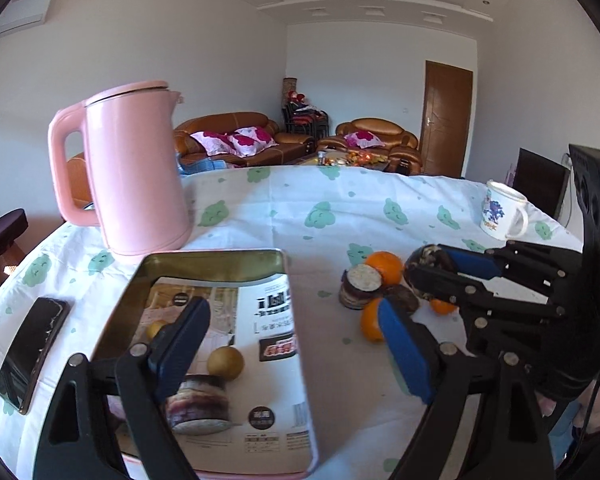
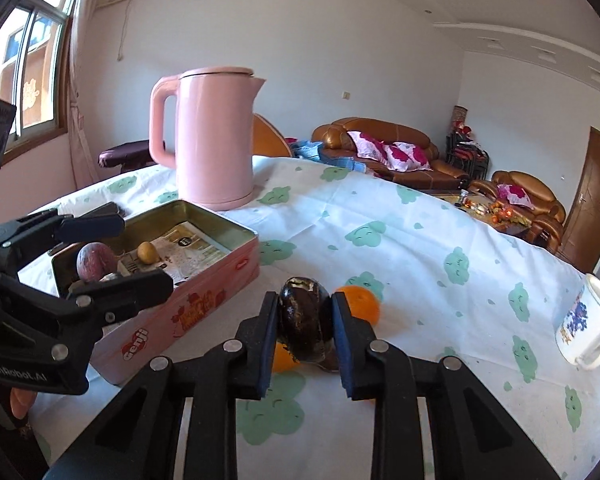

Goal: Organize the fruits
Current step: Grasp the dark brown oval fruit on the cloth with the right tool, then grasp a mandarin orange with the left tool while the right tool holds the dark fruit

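On the pink tin (image 2: pixel 204 300) at lower left of my right wrist view I read "Genji" in white on a red badge; the gold lettering beside it is too distorted to make out. The left gripper (image 2: pixel 112 256) body at the far left edge carries "GenRobot.AI". A printed leaflet lines the tin's floor, its text too small to read.

Inside the tin I see a purple-skinned fruit (image 2: pixel 92 262) near the lower left corner and a small yellow fruit (image 2: pixel 147 253) just beyond it. In my left wrist view a cut piece with banded sides (image 1: pixel 198 404) also lies in the tin (image 1: pixel 212 258), partly behind one finger.

My left gripper (image 1: pixel 296 354) hangs over the tin's right edge with its fingers spread wide and nothing between them.

My right gripper (image 2: pixel 305 328) is clenched on a dark, shrivelled fruit (image 2: pixel 305 322), both blue pads pressed against its sides at the centre of the frame. Oranges (image 2: pixel 360 304) sit just behind and beneath it on the worktop (image 2: pixel 420 248). In the left wrist view, centre right, the loose pile shows another cut piece (image 1: pixel 360 286), an orange (image 1: pixel 386 266) touching it, and more orange fruit lower down.

A pink kettle (image 2: pixel 216 140) stands behind the tin, a phone (image 1: pixel 32 354) lies at lower left of the left wrist view, and a printed white mug (image 2: pixel 588 324) sits at the far right. The cloth is white with green cloud faces.
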Action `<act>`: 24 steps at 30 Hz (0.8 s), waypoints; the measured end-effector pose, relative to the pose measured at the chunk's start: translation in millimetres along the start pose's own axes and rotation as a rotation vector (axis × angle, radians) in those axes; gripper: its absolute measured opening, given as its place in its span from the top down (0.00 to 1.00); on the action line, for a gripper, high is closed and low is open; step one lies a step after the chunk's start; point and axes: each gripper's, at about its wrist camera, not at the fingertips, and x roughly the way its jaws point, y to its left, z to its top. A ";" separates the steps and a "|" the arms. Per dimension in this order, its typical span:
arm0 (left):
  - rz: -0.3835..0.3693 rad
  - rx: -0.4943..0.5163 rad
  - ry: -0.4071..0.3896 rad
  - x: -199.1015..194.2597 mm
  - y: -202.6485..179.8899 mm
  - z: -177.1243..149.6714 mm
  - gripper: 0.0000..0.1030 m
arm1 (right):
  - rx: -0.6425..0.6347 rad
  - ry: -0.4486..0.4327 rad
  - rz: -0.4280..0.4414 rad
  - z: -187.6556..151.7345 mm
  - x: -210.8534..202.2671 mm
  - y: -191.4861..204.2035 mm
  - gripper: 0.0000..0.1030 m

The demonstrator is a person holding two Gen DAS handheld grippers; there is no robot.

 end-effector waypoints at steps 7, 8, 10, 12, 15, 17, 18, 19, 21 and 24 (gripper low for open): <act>-0.041 0.061 0.093 30.7 -38.8 1.7 0.32 | 0.108 -0.012 -0.077 -13.4 -10.0 -41.0 0.73; -0.042 0.072 0.106 35.0 -43.9 2.0 0.34 | 0.115 -0.013 -0.082 -15.2 -10.9 -44.5 0.73; -0.045 0.093 0.126 42.0 -54.1 1.9 0.37 | 0.125 -0.015 -0.085 -17.8 -11.4 -49.2 0.73; -0.046 0.107 0.150 50.3 -62.2 2.2 0.39 | 0.138 -0.020 -0.078 -19.3 -12.8 -53.4 0.73; -0.048 0.111 0.190 63.3 -68.9 2.5 0.40 | 0.140 -0.027 -0.075 -21.3 -15.7 -55.7 0.73; -0.039 0.115 0.214 71.3 -71.6 2.7 0.40 | 0.147 -0.031 -0.065 -22.6 -17.2 -58.5 0.73; -0.034 0.119 0.226 75.3 -72.6 2.8 0.40 | 0.152 -0.033 -0.062 -23.3 -18.1 -59.8 0.73; -0.030 0.117 0.238 79.7 -73.4 2.3 0.41 | 0.156 -0.035 -0.060 -23.6 -18.4 -60.8 0.73; -0.033 0.113 0.271 86.8 -73.5 1.6 0.48 | 0.160 -0.043 -0.055 -23.9 -19.8 -61.8 0.73; -0.036 0.106 0.287 92.1 -73.6 2.1 0.51 | 0.161 -0.046 -0.049 -23.9 -20.1 -61.8 0.73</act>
